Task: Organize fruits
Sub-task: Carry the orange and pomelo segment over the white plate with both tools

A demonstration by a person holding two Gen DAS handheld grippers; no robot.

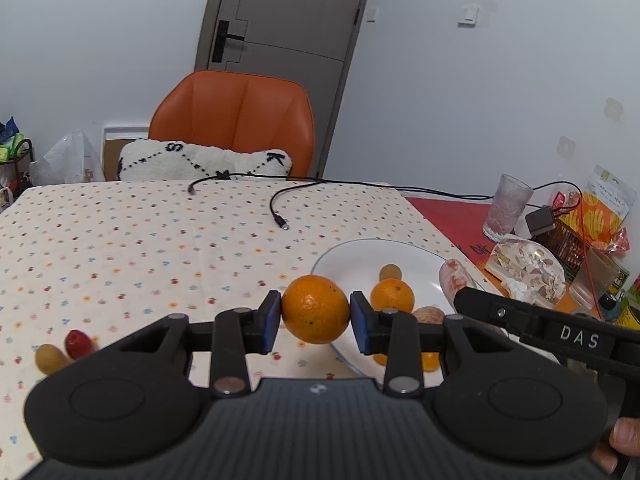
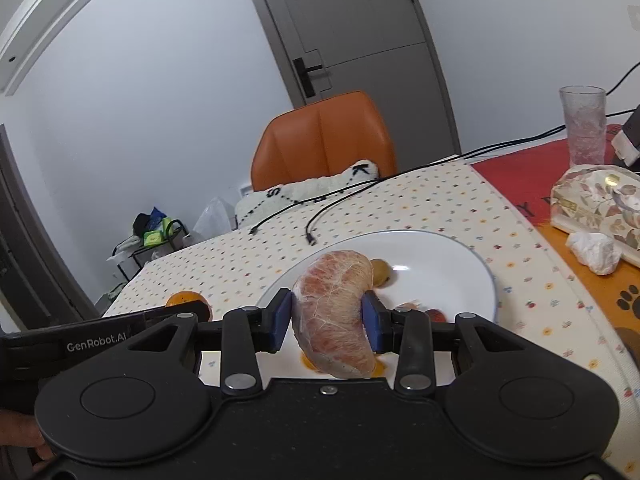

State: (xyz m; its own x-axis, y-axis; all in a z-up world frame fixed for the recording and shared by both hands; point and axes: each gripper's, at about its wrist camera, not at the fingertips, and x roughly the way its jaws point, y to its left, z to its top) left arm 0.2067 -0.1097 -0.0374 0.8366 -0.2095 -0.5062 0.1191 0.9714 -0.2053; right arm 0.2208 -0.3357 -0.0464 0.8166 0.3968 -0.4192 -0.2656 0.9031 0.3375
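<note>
Both fisheye views are evenly lit by soft, cool indoor light, with pale walls and no hard shadows. Straight lines bow strongly toward the edges: the door (image 1: 288, 12) leans and curves, and dark vignette fills the corners. A small glare spot sits on the white plate (image 2: 400, 268). The centres are sharp; a strawberry (image 1: 78, 344) at lower left looks slightly smeared.
</note>
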